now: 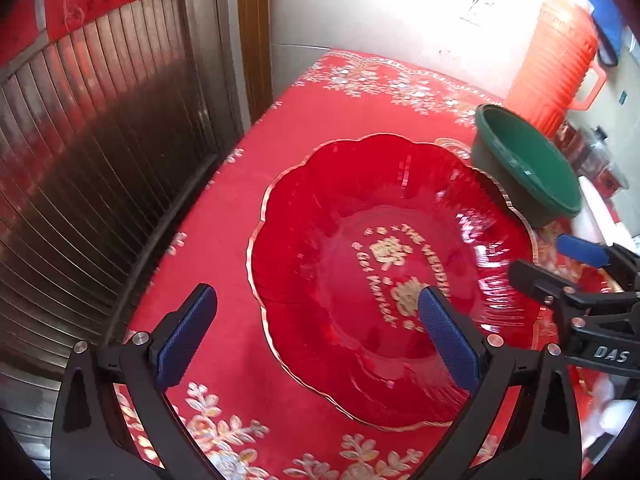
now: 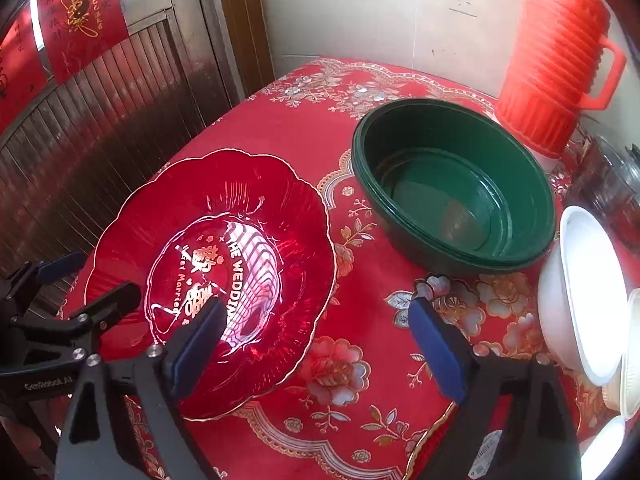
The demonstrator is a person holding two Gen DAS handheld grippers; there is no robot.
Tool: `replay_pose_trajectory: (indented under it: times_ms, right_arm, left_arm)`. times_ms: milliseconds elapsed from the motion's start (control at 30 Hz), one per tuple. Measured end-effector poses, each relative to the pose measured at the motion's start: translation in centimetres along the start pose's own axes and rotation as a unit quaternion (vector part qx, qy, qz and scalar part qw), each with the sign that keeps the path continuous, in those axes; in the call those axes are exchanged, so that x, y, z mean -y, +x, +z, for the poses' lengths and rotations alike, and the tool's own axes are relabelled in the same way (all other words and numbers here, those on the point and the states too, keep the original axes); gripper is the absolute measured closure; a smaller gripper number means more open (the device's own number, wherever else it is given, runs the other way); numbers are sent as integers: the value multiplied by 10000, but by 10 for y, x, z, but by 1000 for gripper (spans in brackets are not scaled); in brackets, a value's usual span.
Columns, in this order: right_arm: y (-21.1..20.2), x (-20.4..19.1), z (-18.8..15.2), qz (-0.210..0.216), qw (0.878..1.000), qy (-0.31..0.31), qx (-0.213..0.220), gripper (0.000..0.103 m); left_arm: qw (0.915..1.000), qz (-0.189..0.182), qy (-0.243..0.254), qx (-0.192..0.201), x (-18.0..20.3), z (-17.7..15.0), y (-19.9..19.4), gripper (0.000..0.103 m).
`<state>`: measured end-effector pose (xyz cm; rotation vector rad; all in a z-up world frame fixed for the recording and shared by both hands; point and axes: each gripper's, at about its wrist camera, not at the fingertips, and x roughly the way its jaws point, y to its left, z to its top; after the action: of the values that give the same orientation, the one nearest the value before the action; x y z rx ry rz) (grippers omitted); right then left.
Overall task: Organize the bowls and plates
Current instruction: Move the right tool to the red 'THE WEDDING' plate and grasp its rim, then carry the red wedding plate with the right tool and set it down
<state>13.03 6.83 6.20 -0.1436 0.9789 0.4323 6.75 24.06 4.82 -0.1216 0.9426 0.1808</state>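
Left wrist view, from left to right: a dark slatted wooden door (image 1: pixel 100 152) stands beside the table (image 1: pixel 224 240), which is covered in a red floral cloth. The left gripper (image 1: pixel 316 340) has its jaws spread wide with nothing pinched between them. Its left blue pad hangs over bare cloth, and its right blue pad sits in front of the gold lettering at the middle of the red scalloped plate (image 1: pixel 360 248), so the plate's near left rim lies between the jaws. Behind the plate's far right rim stands a stack of green bowls (image 1: pixel 524 168), and beyond that an orange ribbed jug (image 1: pixel 556 60). The right gripper (image 1: pixel 556 260) comes in over the plate's right edge.

Right wrist view, left to right: the left gripper shows at the left edge, over the plate's left rim. The red plate (image 2: pixel 200 248) lies flat on the cloth at centre left. The right gripper (image 2: pixel 320 340) also has its jaws spread and empty; its left pad overlaps the plate's near right part, its right pad is over bare cloth, and the plate's right rim falls between them. The green bowls (image 2: pixel 452 192) stand nested, well beyond the jaws. White bowls (image 2: pixel 584 300) lean at the right edge, just beside the right pad's arm.
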Motion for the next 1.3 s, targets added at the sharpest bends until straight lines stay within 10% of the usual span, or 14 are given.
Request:
replay_pose_trajectory:
  times_ms: [167,267,400,567,1300]
  right_arm:
    - [7,-3,4,-39,9999,-91,-82,15]
    - [13,-6,6,-131,9997,-157,-154,35]
    - [20,-5,7,80,9996,-69,-277,68]
    - [24,0,6,141,9995,-37,-294,79]
    - [-17,-14,-16,202,9993,-315,74,91]
  left_arm:
    - [9998,-190,-45,-18,-5,3,5,2]
    - [9998,-203,44,15,-2,4,6,9]
    - [9996,-35,165,-224,2,7,16,36]
    - [9990,216,131,-360,-4,7,29,78]
    - [9998,176,-3,-11,-21,-16,-19,83]
